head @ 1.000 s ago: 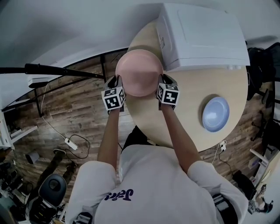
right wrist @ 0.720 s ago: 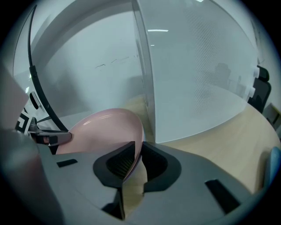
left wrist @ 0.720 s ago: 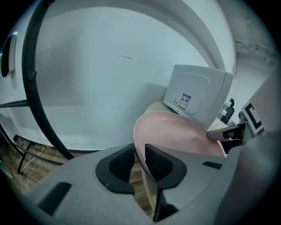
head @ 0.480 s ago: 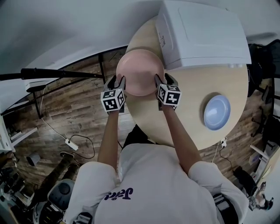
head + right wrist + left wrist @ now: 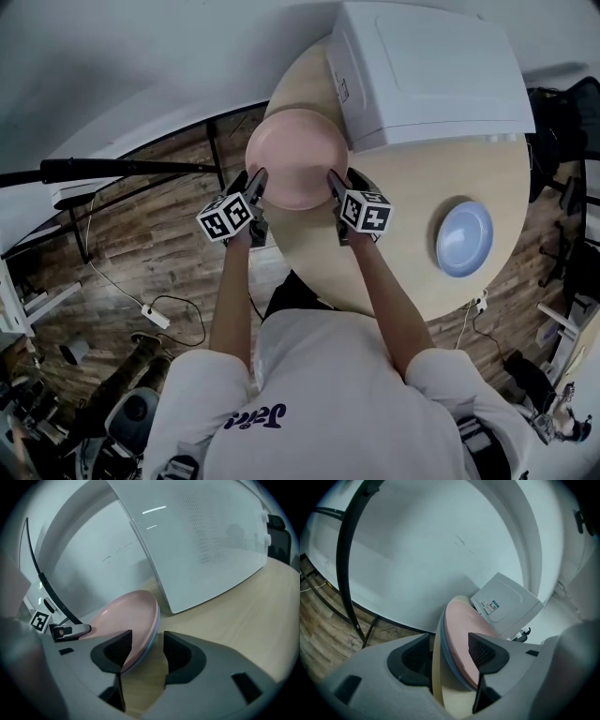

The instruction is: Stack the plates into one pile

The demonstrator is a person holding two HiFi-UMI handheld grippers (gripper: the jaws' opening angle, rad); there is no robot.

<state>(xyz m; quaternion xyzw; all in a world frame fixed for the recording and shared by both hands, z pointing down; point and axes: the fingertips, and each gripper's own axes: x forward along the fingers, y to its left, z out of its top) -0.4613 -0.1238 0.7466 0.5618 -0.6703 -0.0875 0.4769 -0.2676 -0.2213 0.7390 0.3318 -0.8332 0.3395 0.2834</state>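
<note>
Wood-plank flooring (image 5: 141, 244) surrounds a round, pale table (image 5: 412, 178) that stands against a white wall, and a large white box (image 5: 431, 66) takes up the table's far side. A pink plate (image 5: 297, 157) lies near the table's left edge, just beside the box, while a blue plate (image 5: 464, 239) sits well apart from it toward the right edge. From the head view, the person's bare forearms reach forward. The left gripper (image 5: 255, 181) is at the pink plate's near-left rim and the right gripper (image 5: 335, 181) at its near-right rim, so the plate is flanked by both tools. In the left gripper view, the left gripper (image 5: 450, 653) has its jaws spread wide. The pink plate (image 5: 464, 637) stands edge-on between them together with the cream edge of the table. One jaw overlaps the plate's pink face and the other stays clear of it beyond the table's edge. In the right gripper view, the right gripper (image 5: 145, 648) is likewise parted around the rim of the pink plate (image 5: 126, 616), with bare tabletop showing in the gap next to the outer jaw. A bluish band runs under the pink rim in both gripper views; whether it is a second plate beneath cannot be told.
</note>
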